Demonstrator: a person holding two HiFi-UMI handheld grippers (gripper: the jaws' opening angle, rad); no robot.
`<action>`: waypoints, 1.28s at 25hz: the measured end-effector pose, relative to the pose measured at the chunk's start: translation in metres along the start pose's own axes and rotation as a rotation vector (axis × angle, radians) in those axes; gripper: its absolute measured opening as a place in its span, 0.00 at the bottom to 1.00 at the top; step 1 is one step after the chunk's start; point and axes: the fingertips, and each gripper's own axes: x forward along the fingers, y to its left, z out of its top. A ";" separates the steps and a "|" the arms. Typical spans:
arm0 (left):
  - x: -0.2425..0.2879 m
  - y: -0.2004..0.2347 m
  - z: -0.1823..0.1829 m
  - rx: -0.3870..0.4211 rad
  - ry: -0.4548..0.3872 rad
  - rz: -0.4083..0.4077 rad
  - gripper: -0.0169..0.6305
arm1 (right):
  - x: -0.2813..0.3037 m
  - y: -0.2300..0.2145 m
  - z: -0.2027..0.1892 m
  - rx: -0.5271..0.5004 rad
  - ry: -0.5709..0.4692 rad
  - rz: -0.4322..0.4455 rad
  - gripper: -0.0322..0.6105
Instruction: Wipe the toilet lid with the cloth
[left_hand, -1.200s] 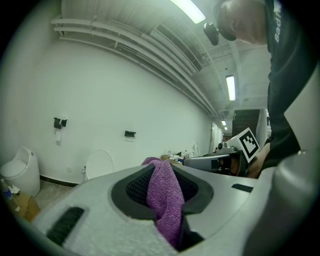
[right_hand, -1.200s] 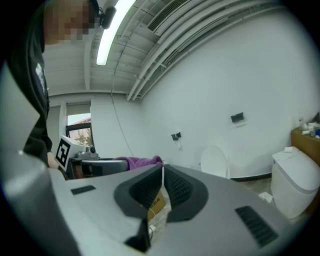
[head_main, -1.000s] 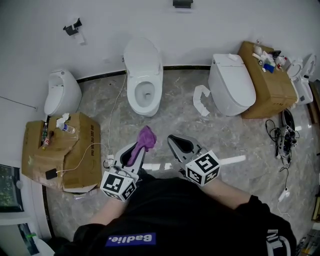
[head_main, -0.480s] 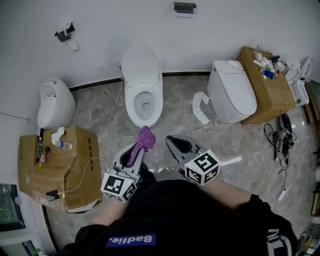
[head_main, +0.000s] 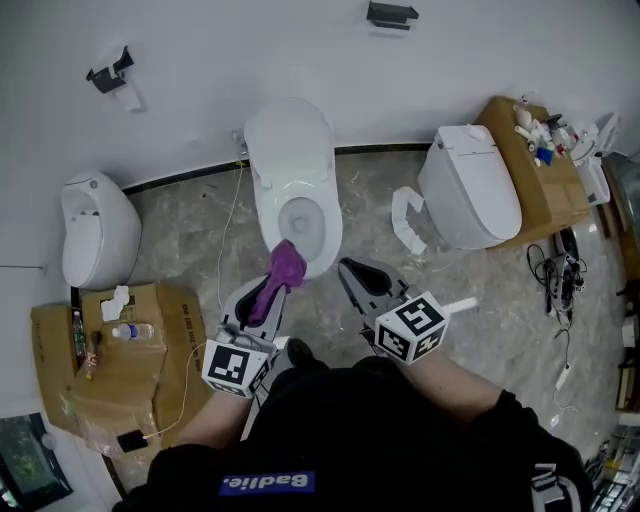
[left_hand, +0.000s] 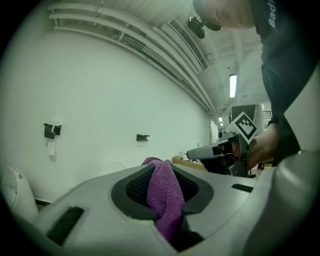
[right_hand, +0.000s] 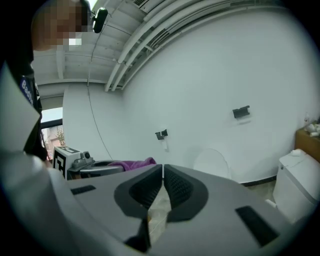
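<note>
A white toilet (head_main: 296, 200) stands against the wall ahead, its lid (head_main: 288, 132) raised and the bowl exposed. My left gripper (head_main: 262, 296) is shut on a purple cloth (head_main: 280, 276) that sticks out past the jaws, over the bowl's front rim in the head view. The cloth (left_hand: 164, 194) fills the jaws in the left gripper view. My right gripper (head_main: 352, 281) is shut with nothing in it, just right of the bowl's front. The raised lid (right_hand: 212, 161) shows faintly in the right gripper view.
A second white toilet (head_main: 470, 198) with its lid down stands to the right, beside a cardboard box (head_main: 535, 170) with bottles. A urinal-like fixture (head_main: 95, 240) and a flattened box (head_main: 120, 350) are at the left. Cables (head_main: 562, 290) lie at the far right.
I have moved closer to the middle toilet. The left gripper with the cloth now reaches the bowl's front rim, and the right gripper has come forward alongside.
</note>
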 end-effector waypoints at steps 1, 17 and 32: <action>0.005 0.008 -0.001 -0.006 0.001 -0.001 0.15 | 0.009 -0.003 0.002 0.002 0.003 -0.003 0.10; 0.148 0.072 0.014 0.025 0.064 0.128 0.15 | 0.119 -0.138 0.046 0.063 0.022 0.151 0.10; 0.235 0.176 0.001 0.154 0.134 0.216 0.15 | 0.219 -0.205 0.054 0.078 0.096 0.177 0.10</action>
